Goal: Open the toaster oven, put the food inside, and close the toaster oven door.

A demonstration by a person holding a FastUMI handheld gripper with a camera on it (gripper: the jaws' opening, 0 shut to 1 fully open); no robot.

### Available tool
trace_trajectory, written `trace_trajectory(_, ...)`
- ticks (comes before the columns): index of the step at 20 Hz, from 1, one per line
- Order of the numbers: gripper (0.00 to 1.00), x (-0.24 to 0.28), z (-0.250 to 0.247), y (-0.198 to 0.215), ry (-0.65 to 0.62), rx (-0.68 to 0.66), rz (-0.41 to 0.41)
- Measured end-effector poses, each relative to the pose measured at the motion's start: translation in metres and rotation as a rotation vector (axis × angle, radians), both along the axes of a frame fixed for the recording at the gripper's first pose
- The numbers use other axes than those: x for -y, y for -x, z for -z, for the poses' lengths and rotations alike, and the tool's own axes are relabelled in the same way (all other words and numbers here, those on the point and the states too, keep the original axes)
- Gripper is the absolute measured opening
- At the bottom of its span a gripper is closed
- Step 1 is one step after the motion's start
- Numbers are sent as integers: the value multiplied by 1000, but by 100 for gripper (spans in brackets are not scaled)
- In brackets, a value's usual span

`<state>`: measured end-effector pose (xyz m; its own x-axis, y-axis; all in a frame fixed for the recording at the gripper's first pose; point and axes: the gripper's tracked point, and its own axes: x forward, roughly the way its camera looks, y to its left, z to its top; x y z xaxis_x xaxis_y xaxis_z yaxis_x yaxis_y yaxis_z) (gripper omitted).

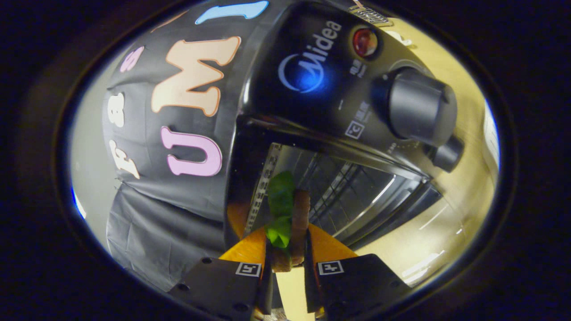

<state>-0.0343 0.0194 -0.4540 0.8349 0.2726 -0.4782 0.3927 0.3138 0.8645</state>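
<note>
— What are the fingers doing?

— The gripper (287, 263) is clamped on a sandwich (290, 218). Both fingers press on it, one from each side, with only a narrow gap left between them, and the food fills that gap.

— Which way does the sandwich point?

— Its long axis runs straight forward along the fingers, away from the camera. The near end sits between the fingertips and the far end reaches out ahead of them, into the mouth of the toaster oven (312, 111). It stands on edge, so its layers run side by side, not stacked.

— How does it look?

— A bright green lettuce leaf (281, 200) lies along the left side, ruffled and sticking out a little past the rest. Beside it on the right is a brown slab, bread or a patty; I cannot tell which. A paler brown piece shows low down between the fingers.

— And the oven?

— It is black and glossy, and open. The cavity (352, 187) lies just ahead of the fingers and a bit to their right, with a wire rack and shiny metal walls visible inside. Beyond and above the cavity is the control panel, with a red indicator lamp (365, 42), a large dark knob (419, 109) and a smaller knob (447, 154) next to it. The whole oven appears strongly tilted in this view. It rests on a pale yellowish table (428, 249), which shows to the right of the fingers.
</note>
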Motion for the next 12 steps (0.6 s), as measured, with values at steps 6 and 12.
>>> trace_trajectory(6, 37, 9, 9, -5, 118, 13, 41)
trace_trajectory(12, 73, 21, 14, 10, 225, -52, 28)
